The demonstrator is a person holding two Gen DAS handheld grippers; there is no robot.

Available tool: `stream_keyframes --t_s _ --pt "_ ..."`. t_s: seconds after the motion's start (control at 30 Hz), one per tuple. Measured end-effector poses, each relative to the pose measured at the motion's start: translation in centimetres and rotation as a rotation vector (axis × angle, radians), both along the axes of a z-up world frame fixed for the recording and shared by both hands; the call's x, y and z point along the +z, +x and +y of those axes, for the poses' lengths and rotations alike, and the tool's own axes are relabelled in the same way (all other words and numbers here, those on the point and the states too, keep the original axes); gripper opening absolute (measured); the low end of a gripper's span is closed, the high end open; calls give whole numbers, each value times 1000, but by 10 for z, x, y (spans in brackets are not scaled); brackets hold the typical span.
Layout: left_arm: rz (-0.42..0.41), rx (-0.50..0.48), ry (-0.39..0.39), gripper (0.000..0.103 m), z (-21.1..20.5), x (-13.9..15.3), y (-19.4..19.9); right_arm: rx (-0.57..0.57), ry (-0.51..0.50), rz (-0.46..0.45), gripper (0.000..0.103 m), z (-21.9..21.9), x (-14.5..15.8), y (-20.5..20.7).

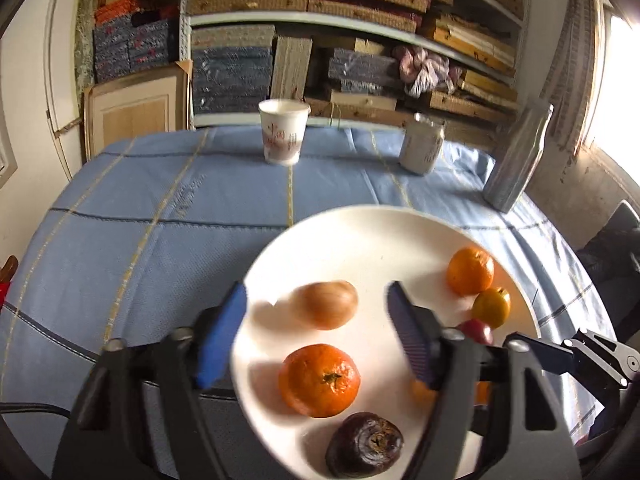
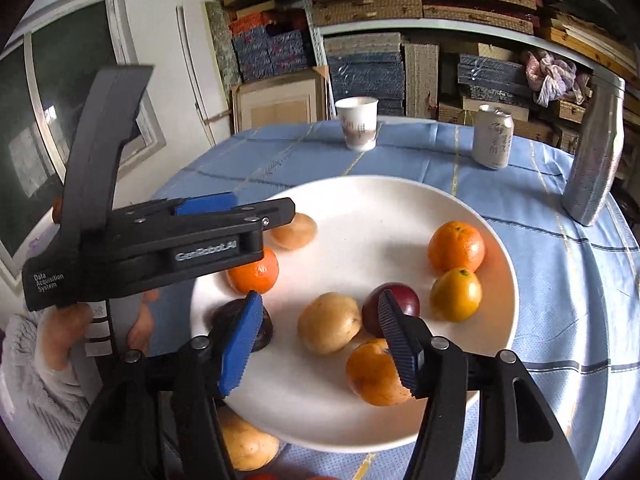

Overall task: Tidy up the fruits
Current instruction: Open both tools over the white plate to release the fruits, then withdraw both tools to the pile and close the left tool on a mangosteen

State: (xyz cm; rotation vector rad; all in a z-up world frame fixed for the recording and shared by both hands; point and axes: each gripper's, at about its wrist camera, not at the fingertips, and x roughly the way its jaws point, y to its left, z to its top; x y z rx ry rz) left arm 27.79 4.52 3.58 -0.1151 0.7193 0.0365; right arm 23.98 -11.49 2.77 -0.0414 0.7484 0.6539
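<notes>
Fruit lies gathered on a white plate (image 2: pixel 472 208) that sits on a counter covered with a blue checked cloth (image 1: pixel 160 208).

Left tool (image 1: pixel 316 332): jaws stand apart over the near left part of the plate, nothing gripped. A pale tan fruit (image 1: pixel 329 305), blurred in the left wrist view, lies on the plate between and just beyond the blue pads (image 1: pixel 222 332); no pad touches it. A stemmed orange mandarin (image 1: pixel 320 380) lies nearer the camera, and a dark, wrinkled purple fruit (image 1: pixel 364 444) lies at the plate's near edge.

Right tool (image 2: pixel 320 324): jaws likewise apart, holding nothing. A potato-coloured fruit (image 2: pixel 329 323) lies on the plate between the two pads, clear of both. The right pad overlaps an orange fruit (image 2: pixel 370 376) and a dark red round fruit (image 2: pixel 400 300) in the picture; whether it touches either cannot be told.

Further contents of the plate, right side: an orange mandarin (image 2: pixel 456 246) with a smaller yellow-orange citrus (image 2: pixel 456 294) just beside it.

Off the plate: another tan fruit (image 2: pixel 246 444) lies on the cloth at the plate's near edge, partly under the rim.

Far side of the counter: a paper cup (image 2: pixel 358 122), a drinks can (image 2: pixel 492 136) and a metal bottle (image 2: pixel 596 152), all upright, well apart from the plate.

A hand (image 2: pixel 68 332) in a grey knitted sleeve holds the left tool's grip.
</notes>
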Motion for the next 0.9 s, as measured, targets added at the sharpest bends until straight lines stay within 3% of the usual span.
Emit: stream_keyframes --t_s 0.1,0.2,0.33,0.57,0.7,0.9 --pt "-24 1 3 77 -1 13 -9 -8 28 -19 64 -9 10 -7" --pt "-59 16 14 87 -1 25 -21 -33 75 -67 72 -27 27 -19" --pt "-76 24 44 89 0 33 -42 -64 128 -105 77 -48 39 -31" --pt "-34 60 40 91 16 18 -85 -107 182 -66 78 -77 25 -40" --pt "-40 56 45 93 13 17 -111 -138 201 -54 86 -95 18 -51" --pt "-49 -23 127 97 -9 7 -152 -206 262 -37 93 -132 9 -69"
